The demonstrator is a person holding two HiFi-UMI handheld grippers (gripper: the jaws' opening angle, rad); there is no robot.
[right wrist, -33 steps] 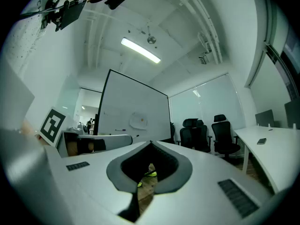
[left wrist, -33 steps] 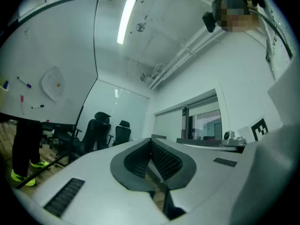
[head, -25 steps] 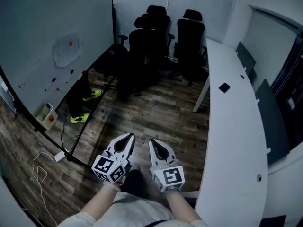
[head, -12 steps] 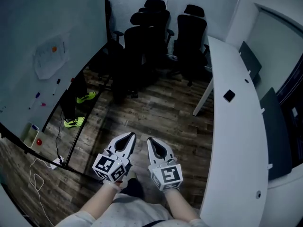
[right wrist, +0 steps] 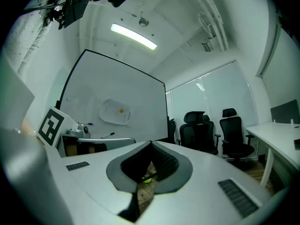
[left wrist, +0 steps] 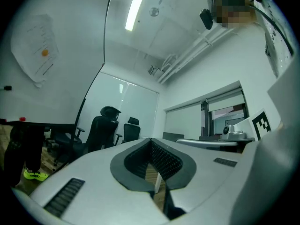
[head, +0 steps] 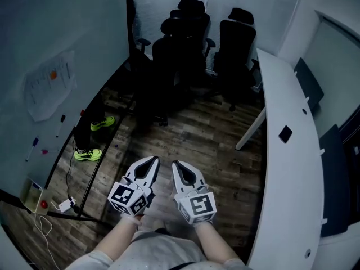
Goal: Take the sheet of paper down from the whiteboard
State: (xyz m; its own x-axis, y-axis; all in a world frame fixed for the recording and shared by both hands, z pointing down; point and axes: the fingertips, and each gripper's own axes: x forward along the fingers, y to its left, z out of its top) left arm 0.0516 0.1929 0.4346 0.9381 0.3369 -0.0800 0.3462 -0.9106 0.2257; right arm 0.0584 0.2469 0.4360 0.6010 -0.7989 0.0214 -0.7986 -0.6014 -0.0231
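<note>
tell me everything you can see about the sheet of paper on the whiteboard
The sheet of paper is white with faint lines of print, too small to read. It lies flat against the whiteboard, at the left in the head view, pinned by one small round orange magnet near its upper middle. Its outline looks uneven, as if the edges curl a little. Besides the board and the magnet, nothing touches it: the left gripper and right gripper are well away.
</note>
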